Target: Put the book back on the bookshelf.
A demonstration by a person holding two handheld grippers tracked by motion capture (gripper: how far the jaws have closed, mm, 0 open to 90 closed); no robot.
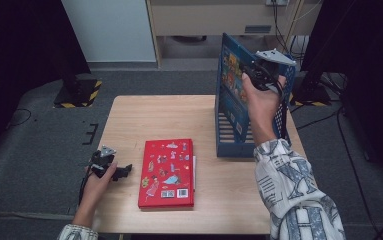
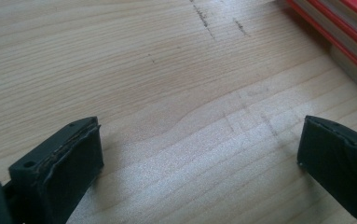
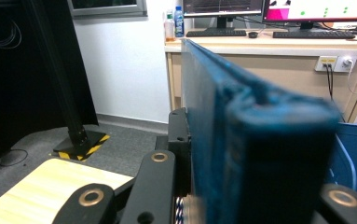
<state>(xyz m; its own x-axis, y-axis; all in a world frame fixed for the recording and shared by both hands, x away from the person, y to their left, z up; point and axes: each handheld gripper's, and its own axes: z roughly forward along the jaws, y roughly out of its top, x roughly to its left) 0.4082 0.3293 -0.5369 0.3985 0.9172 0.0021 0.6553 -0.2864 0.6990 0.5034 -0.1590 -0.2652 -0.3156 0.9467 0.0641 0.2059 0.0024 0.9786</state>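
High view: right tool [image 1: 259, 75] grips blue book [image 1: 230, 85].

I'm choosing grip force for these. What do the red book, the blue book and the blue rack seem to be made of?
Red book: glossy printed cover, probably hard board, over pale paper pages, going by its sheen and page edges. Blue book, clamped in the right gripper: printed card or board cover, spine edge looking worn. Blue rack: slotted walls suggest moulded plastic.
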